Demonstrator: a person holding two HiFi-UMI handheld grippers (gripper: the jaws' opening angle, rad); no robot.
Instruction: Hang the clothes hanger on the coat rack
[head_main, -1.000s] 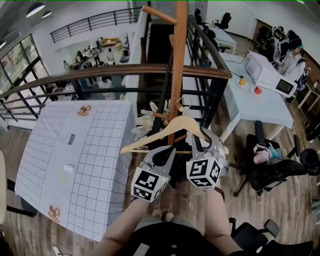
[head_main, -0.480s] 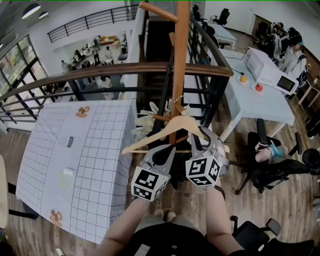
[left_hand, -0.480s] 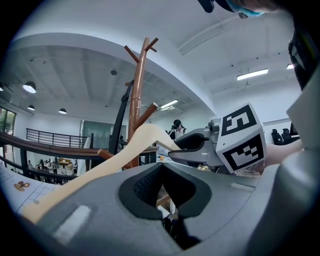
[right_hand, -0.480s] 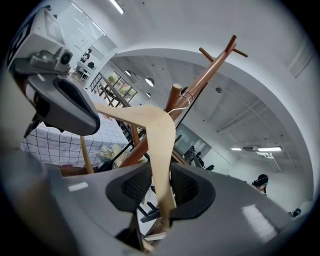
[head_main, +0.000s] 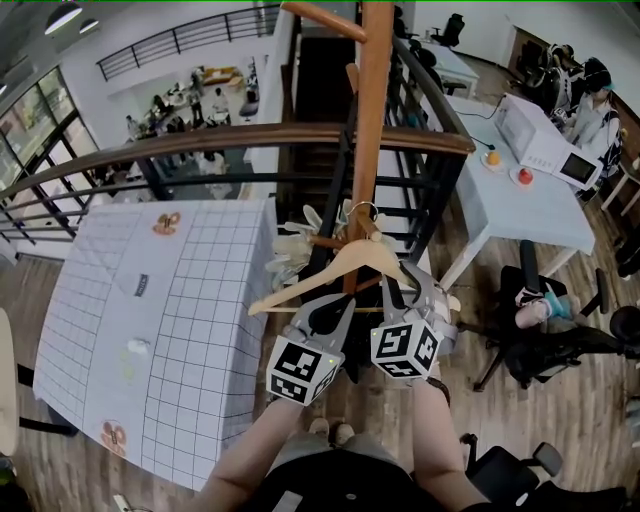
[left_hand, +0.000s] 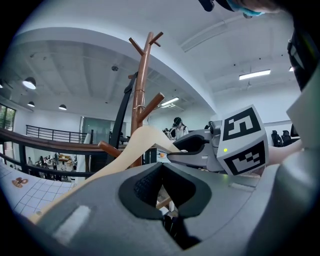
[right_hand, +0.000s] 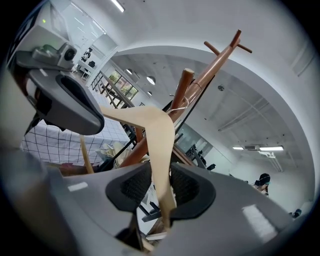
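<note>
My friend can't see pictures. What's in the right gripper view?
The right hand-held gripper pinches one arm of a pale wooden hanger between its black pads. Behind it slants a brown coat rack with pegs, under a white ceiling; the left hand-held gripper shows at upper left.

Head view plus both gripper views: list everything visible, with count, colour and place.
coat rack: one, brown wood, centre.
hanger: one, pale wood, hook at a low rack peg.
cloth bundle: one, whitish, left of the rack.
table: one, white with black grid, left.
handrail: one, brown, curving behind the rack.
side table: one, light blue, right.
microwave: one, white, on the side table.
office chairs: at least two, black, lower right.
left gripper: one, grey, jaws nearly together on the hanger's lower bar.
right gripper: one, grey, jaws on the hanger's arm.
</note>
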